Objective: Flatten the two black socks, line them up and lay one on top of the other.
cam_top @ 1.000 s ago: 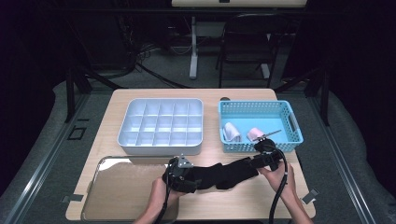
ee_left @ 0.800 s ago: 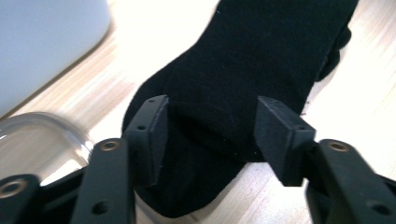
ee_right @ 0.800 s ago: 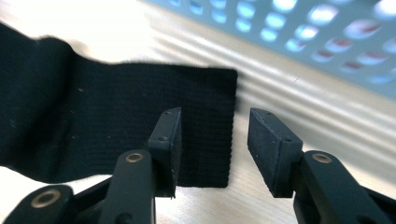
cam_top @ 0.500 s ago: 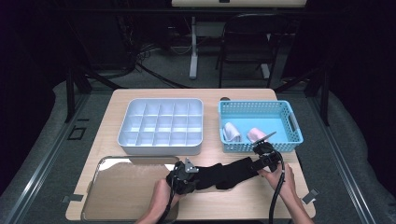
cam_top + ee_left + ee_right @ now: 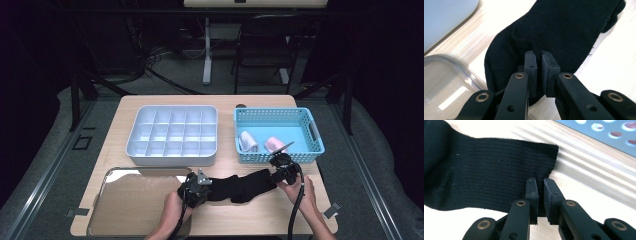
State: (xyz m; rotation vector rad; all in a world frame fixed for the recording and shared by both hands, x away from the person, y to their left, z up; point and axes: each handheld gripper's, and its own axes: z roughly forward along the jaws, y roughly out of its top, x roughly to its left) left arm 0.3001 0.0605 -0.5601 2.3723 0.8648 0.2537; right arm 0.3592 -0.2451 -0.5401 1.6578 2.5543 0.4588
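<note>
A black sock (image 5: pixel 240 186) lies flat on the wooden table (image 5: pixel 310 210) near its front edge, running from left to right. My left gripper (image 5: pixel 206 189) is at the sock's left end. In the left gripper view its jaws (image 5: pixel 539 53) have just been closing and now pinch a fold of the sock (image 5: pixel 564 30) between the pads. My right gripper (image 5: pixel 275 176) is at the right end. In the right gripper view its jaws (image 5: pixel 539 181) have just been closing too and grip the ribbed cuff edge of the sock (image 5: pixel 486 170).
A white divided tray (image 5: pixel 172 135) stands behind the sock at the left. A blue basket (image 5: pixel 277 117) at the right holds a white sock roll (image 5: pixel 247 141) and a pink sock roll (image 5: pixel 274 145). A clear plastic tray (image 5: pixel 130 205) lies front left, close to the left gripper.
The left gripper has shifted slightly right onto the sock's end, and the right gripper has edged left onto the cuff. The sock itself lies where it was.
</note>
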